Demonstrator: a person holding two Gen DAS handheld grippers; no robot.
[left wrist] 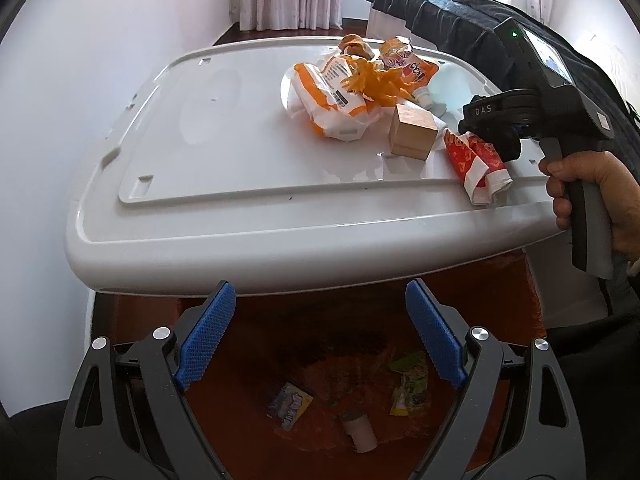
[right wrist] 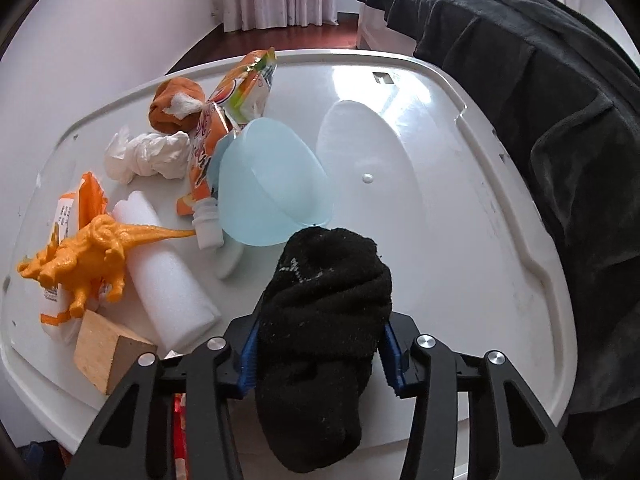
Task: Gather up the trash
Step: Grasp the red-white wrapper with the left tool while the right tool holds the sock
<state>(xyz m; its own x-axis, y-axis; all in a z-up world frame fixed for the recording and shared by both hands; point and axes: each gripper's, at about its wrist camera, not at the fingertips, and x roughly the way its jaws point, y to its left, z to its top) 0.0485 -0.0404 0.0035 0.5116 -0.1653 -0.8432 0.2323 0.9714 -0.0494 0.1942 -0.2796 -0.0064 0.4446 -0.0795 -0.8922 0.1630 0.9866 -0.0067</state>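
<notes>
My left gripper [left wrist: 320, 336] is open and empty, held over an orange-lined bin [left wrist: 512, 280] below the near edge of the white table [left wrist: 248, 224]. The bin holds a cardboard tube [left wrist: 358, 430] and two wrappers [left wrist: 289, 405]. My right gripper [right wrist: 320, 354] is shut on a black sock [right wrist: 324, 320] above the table; it also shows in the left wrist view [left wrist: 496, 128]. On the table lie orange-and-white wrappers [left wrist: 332, 100], a red wrapper [left wrist: 478, 164], a crumpled tissue [right wrist: 148, 156] and an orange pouch [right wrist: 224, 120].
Also on the table: a wooden block [left wrist: 412, 132], an orange toy dinosaur [right wrist: 92, 256], a white foam cylinder [right wrist: 168, 272], a light blue bowl [right wrist: 272, 184] and a brown sock [right wrist: 172, 108]. Dark cloth [right wrist: 560, 120] drapes furniture along the table's right side. A white wall is left.
</notes>
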